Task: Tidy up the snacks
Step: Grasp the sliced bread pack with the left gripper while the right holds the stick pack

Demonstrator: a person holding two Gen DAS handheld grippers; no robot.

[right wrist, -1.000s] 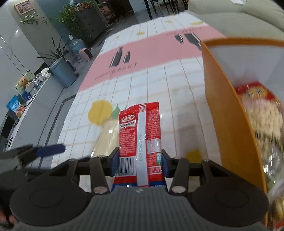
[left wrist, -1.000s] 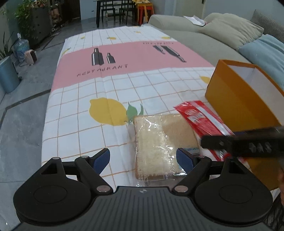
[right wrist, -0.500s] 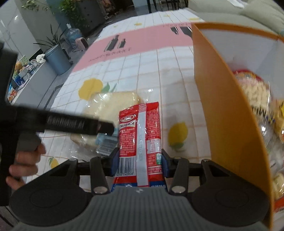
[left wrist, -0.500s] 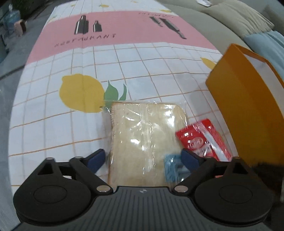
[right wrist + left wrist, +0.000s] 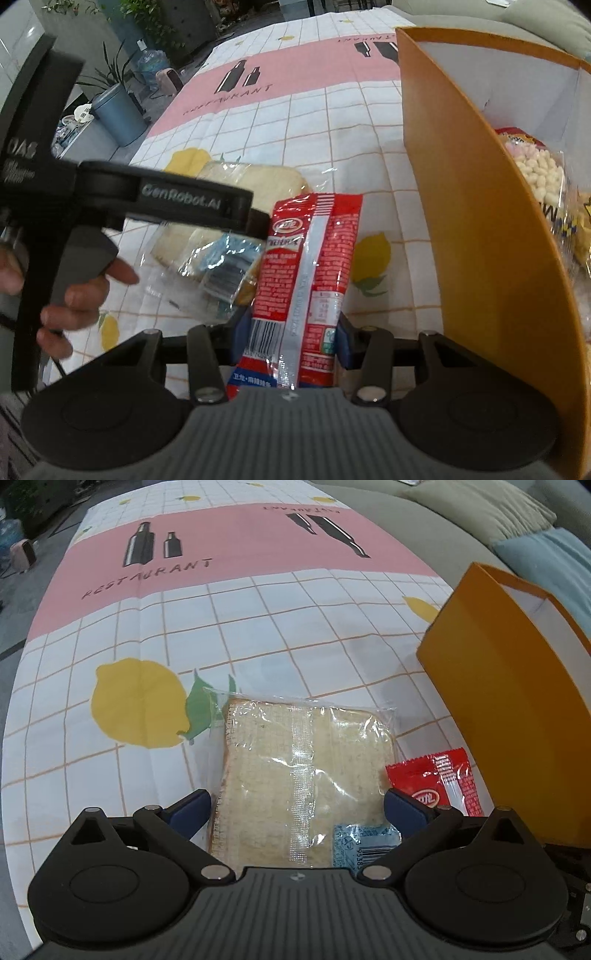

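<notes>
A clear-wrapped bread packet [image 5: 306, 775] lies on the tablecloth. My left gripper [image 5: 297, 808] is open, its blue fingers on either side of the packet's near end. The bread also shows in the right wrist view [image 5: 255, 184]. My right gripper [image 5: 290, 339] is shut on a red snack packet [image 5: 310, 266], held above the table just left of the orange box [image 5: 472, 229]. The red packet [image 5: 439, 786] and the box [image 5: 509, 686] show at the right of the left wrist view. Snack bags [image 5: 539, 173] lie inside the box.
The table carries a white grid cloth with lemons and a pink band [image 5: 236, 546]. A grey sofa with cushions [image 5: 480, 513] runs along the right. The left gripper's body [image 5: 122, 192] crosses the right wrist view. A blue bin [image 5: 118, 114] stands on the floor.
My left gripper has moved forward over the bread, so the packet now lies between its open fingers. My right gripper has carried the red packet up beside the box wall.
</notes>
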